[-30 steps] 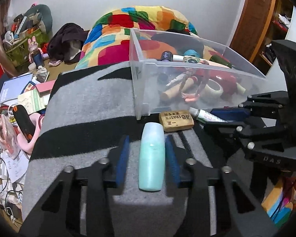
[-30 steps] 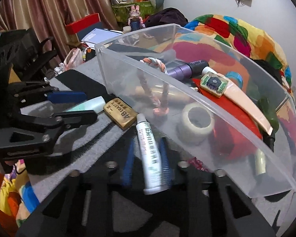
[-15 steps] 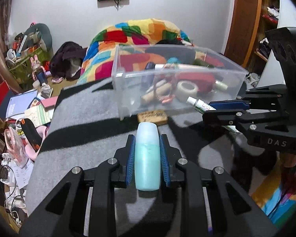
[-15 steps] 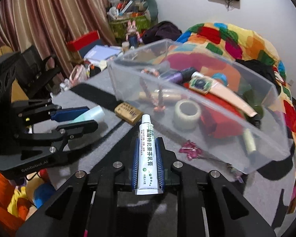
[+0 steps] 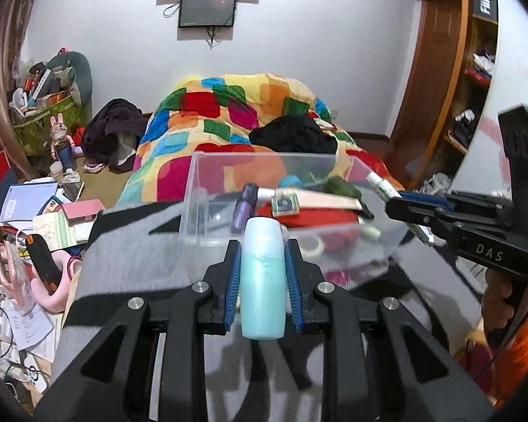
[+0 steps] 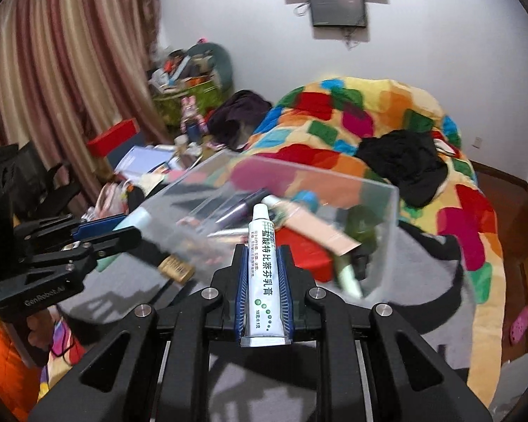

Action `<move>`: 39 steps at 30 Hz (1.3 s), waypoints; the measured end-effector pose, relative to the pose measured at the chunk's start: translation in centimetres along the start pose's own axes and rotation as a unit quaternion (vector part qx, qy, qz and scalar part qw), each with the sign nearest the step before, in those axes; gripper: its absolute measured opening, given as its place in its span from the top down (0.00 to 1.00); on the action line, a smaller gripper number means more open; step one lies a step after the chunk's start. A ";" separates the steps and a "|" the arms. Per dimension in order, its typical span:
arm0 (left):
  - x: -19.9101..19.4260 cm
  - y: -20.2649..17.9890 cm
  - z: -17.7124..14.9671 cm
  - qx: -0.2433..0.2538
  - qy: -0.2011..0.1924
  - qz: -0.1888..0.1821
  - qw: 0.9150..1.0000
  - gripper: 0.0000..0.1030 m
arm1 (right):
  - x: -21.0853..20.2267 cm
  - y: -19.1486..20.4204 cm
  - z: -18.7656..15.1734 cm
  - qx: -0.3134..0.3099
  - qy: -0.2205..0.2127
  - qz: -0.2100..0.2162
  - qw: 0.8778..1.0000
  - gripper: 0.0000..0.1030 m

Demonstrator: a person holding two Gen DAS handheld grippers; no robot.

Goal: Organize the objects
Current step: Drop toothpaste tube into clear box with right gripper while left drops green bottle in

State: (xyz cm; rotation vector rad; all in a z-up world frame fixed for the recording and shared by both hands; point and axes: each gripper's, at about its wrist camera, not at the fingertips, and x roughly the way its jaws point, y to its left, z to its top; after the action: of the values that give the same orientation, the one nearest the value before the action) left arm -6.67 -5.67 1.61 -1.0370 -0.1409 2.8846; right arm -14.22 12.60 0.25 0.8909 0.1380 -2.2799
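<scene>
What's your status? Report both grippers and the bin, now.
Left gripper shut on teal bottle. Right gripper shut on white tube. Both raised, facing clear bin. Brown eraser on blanket beside bin; nothing blocking.

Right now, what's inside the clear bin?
The clear bin holds a purple tube, a long peach tube, something red, a tape roll and a dark green item. What lies beneath these is covered.
</scene>
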 end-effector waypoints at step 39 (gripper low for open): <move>1.2 -0.1 3.0 0.010 0.008 -0.001 1.000 0.45 | 1.3 0.0 1.6 -0.024 0.016 -0.020 0.999 0.66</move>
State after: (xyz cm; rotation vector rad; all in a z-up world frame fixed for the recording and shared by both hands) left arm -9.53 -5.64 3.16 -1.0568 -0.1111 2.8691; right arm -15.83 11.36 0.59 0.9072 0.2261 -2.2909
